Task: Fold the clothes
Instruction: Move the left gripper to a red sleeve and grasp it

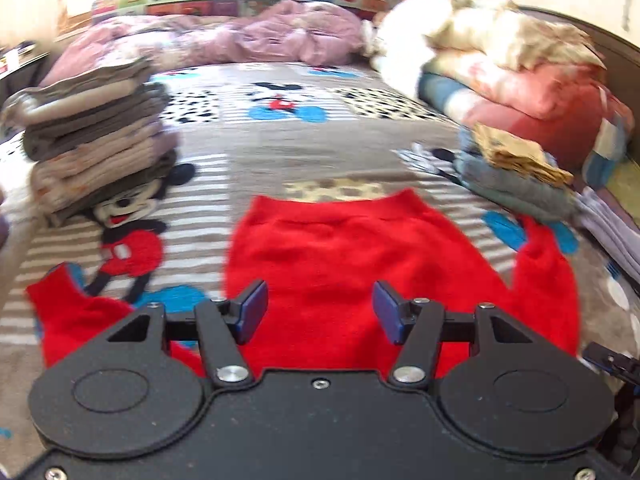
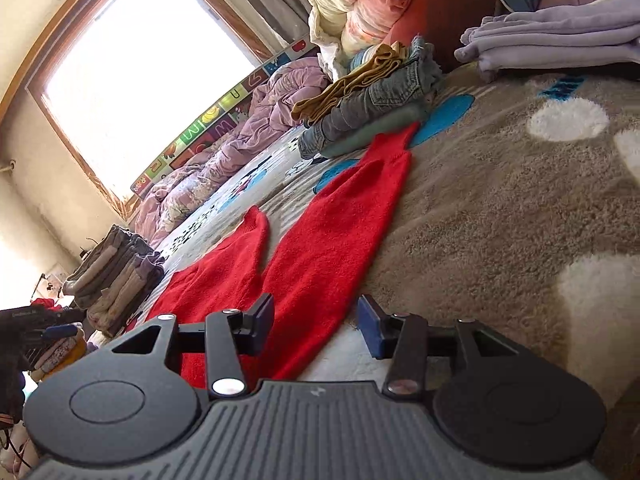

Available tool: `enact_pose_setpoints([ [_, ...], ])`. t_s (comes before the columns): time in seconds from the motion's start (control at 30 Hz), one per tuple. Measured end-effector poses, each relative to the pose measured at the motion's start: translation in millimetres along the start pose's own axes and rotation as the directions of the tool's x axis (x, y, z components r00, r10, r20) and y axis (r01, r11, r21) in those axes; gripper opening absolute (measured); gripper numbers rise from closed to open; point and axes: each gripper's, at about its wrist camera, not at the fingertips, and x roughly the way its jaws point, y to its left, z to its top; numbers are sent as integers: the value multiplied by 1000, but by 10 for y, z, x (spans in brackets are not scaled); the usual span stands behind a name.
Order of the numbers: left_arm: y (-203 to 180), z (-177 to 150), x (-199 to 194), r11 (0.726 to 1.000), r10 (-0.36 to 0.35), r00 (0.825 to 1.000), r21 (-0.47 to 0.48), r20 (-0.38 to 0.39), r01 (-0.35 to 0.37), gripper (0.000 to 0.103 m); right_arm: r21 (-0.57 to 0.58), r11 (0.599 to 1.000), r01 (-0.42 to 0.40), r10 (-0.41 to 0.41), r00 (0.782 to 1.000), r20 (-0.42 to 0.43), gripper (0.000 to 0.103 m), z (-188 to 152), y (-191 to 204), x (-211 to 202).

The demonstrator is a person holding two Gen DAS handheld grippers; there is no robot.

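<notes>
A red sweater (image 1: 332, 256) lies flat on the bed's cartoon-print blanket, hem toward the far side, one sleeve (image 1: 68, 304) spread left and the other (image 1: 548, 280) right. My left gripper (image 1: 320, 312) is open and empty, hovering just above the sweater's near part. In the right wrist view the sweater's right sleeve (image 2: 340, 216) runs away from me toward a clothes pile. My right gripper (image 2: 316, 324) is open and empty, low over the near end of that sleeve. The left gripper shows at the left edge of the right wrist view (image 2: 40, 322).
A tall stack of folded clothes (image 1: 96, 140) stands at the left. A pile with jeans and a tan garment (image 1: 512, 168) sits at the right, also in the right wrist view (image 2: 372, 96). Folded lilac cloth (image 2: 560, 36), heaped quilts (image 1: 500, 56) and a purple duvet (image 1: 248, 36) lie beyond.
</notes>
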Motion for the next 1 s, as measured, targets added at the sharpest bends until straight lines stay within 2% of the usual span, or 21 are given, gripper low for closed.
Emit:
enact_pose_setpoints([
  [0.1, -699, 84, 196, 991, -72, 997, 112, -30, 75, 64, -47, 999, 4, -5, 1000, -27, 51, -15, 29, -16],
  [0.23, -1551, 168, 499, 960, -159, 984, 220, -83, 173, 64, -116, 993, -12, 5, 998, -64, 52, -51, 93, -37],
  [0.4, -2417, 246, 953, 914, -186, 967, 330, -174, 235, 64, -160, 987, -14, 0, 996, -85, 52, -107, 131, -29],
  [0.47, -2709, 290, 1157, 900, -169, 963, 365, -212, 239, 63, -168, 985, -24, 8, 996, -94, 53, -123, 149, -27],
  [0.53, -2936, 321, 1342, 895, -132, 960, 387, -247, 223, 56, -179, 982, -55, 37, 994, -103, 68, -142, 168, -10],
  [0.57, -3035, 325, 1433, 892, -120, 956, 393, -269, 223, 54, -190, 979, -70, 50, 993, -109, 70, -161, 185, 3],
  [0.7, -3328, 301, 1692, 880, -57, 947, 432, -317, 197, 45, -280, 958, -60, 30, 993, -111, 73, -223, 286, 43],
  [0.8, -3462, 260, 1869, 874, 8, 940, 460, -340, 159, 38, -290, 955, -65, 33, 993, -114, 73, -227, 292, 49],
  [0.87, -3529, 227, 1975, 869, 65, 938, 481, -339, 113, 35, -283, 956, -72, 40, 992, -116, 73, -219, 281, 49],
  [1.0, -3667, 211, 2088, 842, 159, 949, 539, -272, 13, 33, -269, 960, -78, 50, 993, -111, 73, -204, 263, 70],
])
